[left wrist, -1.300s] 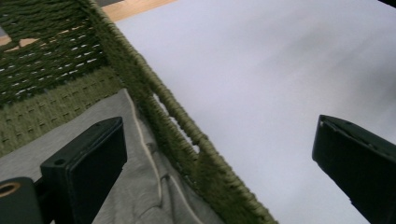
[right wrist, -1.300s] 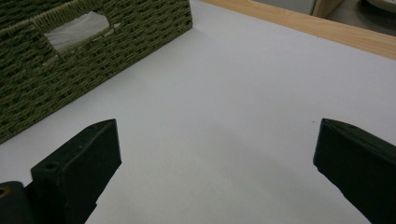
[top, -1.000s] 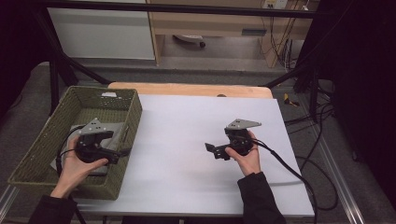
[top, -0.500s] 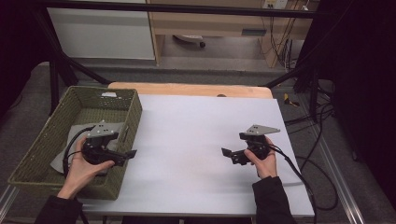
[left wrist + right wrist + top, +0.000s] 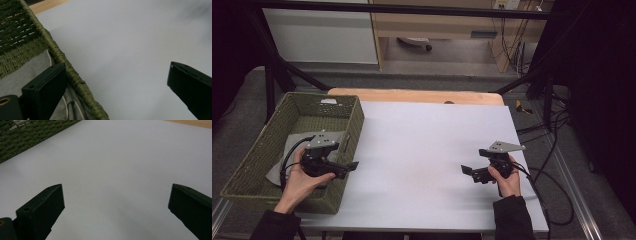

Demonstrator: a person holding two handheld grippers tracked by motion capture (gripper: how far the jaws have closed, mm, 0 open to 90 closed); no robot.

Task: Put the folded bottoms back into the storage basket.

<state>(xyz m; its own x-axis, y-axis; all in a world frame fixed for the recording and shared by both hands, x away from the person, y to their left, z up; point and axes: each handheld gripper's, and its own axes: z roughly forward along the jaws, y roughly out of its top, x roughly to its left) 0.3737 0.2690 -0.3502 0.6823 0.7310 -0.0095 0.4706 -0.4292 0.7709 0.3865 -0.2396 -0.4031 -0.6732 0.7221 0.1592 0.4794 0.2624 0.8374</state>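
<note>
- Left gripper (image 5: 343,166) fingers spread wide and holding nothing, straddling the near right wall of the green woven basket (image 5: 247,165): one finger (image 5: 46,87) inside over the grey cloth (image 5: 30,72), the other outside over the white counter (image 5: 422,150).
- Right gripper (image 5: 472,172) fingers equally wide, nothing between them, pointing toward 9 o'clock above bare counter.
- Grey cloth lying crumpled on the basket floor, just beneath and at 9 o'clock of the left gripper, touching the basket's right wall.
- Basket sitting at the counter's 9 o'clock edge, partly overhanging it, well apart from the right gripper at 4 o'clock.
- Left hand (image 5: 302,182) wrapped round its gripper over the basket's near corner; right hand (image 5: 507,180) low at the counter's 4 o'clock.
- Black cables trailing from both grippers.
</note>
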